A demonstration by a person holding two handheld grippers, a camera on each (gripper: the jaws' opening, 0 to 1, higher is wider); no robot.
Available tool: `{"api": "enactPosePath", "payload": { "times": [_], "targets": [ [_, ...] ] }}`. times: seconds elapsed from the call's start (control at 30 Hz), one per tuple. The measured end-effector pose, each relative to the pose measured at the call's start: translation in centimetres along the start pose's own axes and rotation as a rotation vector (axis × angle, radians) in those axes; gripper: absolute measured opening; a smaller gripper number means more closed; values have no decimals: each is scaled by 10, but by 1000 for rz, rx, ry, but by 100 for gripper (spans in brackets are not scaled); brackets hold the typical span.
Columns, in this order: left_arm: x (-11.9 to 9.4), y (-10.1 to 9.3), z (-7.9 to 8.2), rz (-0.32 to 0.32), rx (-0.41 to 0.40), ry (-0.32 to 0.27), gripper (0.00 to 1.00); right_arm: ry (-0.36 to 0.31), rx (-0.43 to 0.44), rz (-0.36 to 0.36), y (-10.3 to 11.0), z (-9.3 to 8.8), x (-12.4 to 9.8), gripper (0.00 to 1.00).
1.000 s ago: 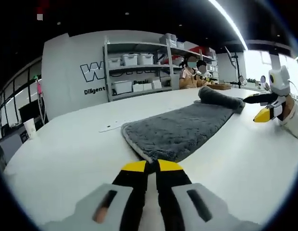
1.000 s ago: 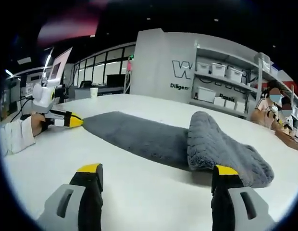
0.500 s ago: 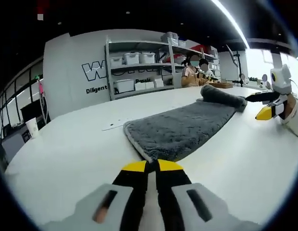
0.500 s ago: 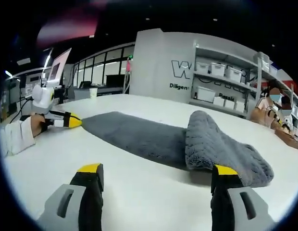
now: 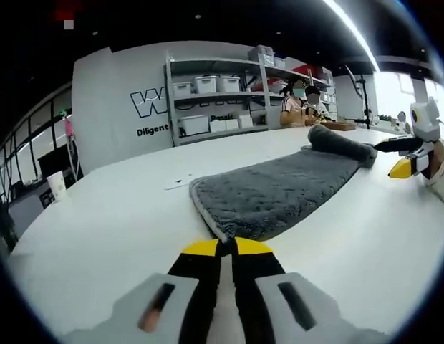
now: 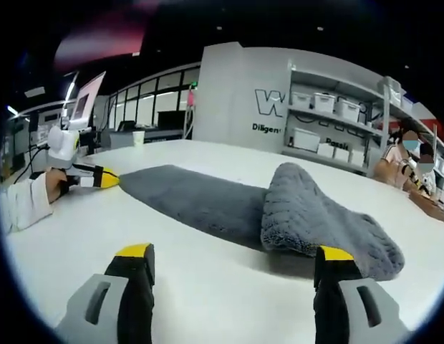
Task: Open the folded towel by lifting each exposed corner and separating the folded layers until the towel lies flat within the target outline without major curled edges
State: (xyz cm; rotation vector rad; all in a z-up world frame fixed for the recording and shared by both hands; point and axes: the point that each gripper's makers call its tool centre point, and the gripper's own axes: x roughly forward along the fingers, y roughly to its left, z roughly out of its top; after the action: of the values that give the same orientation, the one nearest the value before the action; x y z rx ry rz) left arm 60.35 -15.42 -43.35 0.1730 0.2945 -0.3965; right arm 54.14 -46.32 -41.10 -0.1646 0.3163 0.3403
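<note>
**Towel half unfolded on the white table**

Our left gripper [image 5: 226,247] has its jaws pressed together, the tips just at the near edge of the grey towel [image 5: 279,190]. Our right gripper [image 6: 235,252] holds its jaws wide apart before the towel's folded-over end [image 6: 315,215]. The towel lies stretched across the table [image 5: 100,229].

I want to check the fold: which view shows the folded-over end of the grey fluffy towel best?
The right gripper view: the folded-over end lies close, its doubled layers visible. In the left gripper view it is a small far roll.
</note>
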Motion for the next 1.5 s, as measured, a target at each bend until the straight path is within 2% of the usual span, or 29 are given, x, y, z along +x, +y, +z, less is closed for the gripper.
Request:
{"api": "enactPosePath", "payload": {
  "times": [0.6,0.83,0.97,1.17,1.33,1.5],
  "targets": [
    [-6,18,-5,56,12,27,5,-3,9,-7,-3,1,-4,91],
    [-10,26,-7,72,-14,34,5,-2,7,2,-1,1,-3,88],
    [-12,30,-8,80,-29,34,5,-1,12,-15,-4,1,-3,91],
    [-15,39,-11,98,-51,37,5,-47,33,-26,-9,8,-4,92],
    [-18,45,-13,109,-73,38,5,-52,52,-29,-10,8,-3,93],
    [-19,49,-14,120,-85,39,5,-72,84,-11,-10,9,-3,88]
  ]
}}
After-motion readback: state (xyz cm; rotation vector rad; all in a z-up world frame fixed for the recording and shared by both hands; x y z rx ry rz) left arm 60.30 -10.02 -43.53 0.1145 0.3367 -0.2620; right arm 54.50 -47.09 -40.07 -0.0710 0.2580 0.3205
